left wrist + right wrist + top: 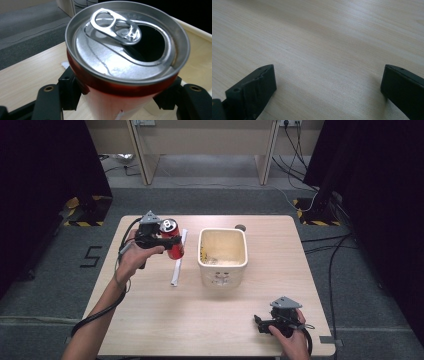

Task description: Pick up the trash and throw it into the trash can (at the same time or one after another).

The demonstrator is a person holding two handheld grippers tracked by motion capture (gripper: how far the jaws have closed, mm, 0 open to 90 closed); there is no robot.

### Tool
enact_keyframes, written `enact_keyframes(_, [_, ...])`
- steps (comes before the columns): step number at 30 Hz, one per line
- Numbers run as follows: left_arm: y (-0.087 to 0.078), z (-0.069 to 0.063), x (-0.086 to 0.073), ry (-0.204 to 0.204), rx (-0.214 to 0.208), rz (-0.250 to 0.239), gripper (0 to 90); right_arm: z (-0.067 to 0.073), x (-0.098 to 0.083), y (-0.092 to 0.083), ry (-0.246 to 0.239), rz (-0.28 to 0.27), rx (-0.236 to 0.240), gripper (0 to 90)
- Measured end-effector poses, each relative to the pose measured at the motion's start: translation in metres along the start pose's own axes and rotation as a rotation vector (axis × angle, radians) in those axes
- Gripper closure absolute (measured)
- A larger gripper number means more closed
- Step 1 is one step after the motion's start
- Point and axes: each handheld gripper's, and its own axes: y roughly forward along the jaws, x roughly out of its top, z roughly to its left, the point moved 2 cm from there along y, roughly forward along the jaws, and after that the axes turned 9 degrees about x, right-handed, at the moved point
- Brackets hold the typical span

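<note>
The left gripper [172, 241] clamps an opened red soda can [125, 75] by its sides, above the table [150, 320] beside a cream tub [223, 270]. The thin, slick can likely dents easily. The right gripper [328, 82] rests open, empty.

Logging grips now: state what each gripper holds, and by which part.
Left gripper clamps the red can by its sides, below the rim. Right gripper holds nothing, jaws open.

- From above, I see the surface [210, 320] evenly lit and soft, with dark curtains at both sides.
- Along my left tool, glare streaks the can [125, 50] lid; its lower body blurs.
- Along my right tool [328, 87], the pads throw faint shadows on grain that softens farther off.
</note>
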Motion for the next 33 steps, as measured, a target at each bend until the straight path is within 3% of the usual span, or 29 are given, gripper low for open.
enact_keyframes(12, [-0.016,-0.009,0.018,0.025,-0.024,-0.033,34.2,0.0,0.0,0.0,0.0,0.0,0.0,0.3])
enact_keyframes(22, [-0.019,-0.014,0.029,0.036,-0.035,-0.042,34.2,0.0,0.0,0.0,0.0,0.0,0.0,0.3])
enact_keyframes(33, [-0.023,-0.026,0.046,0.077,-0.041,-0.055,34.2,0.0,0.0,0.0,0.001,0.0,0.001,0.3])
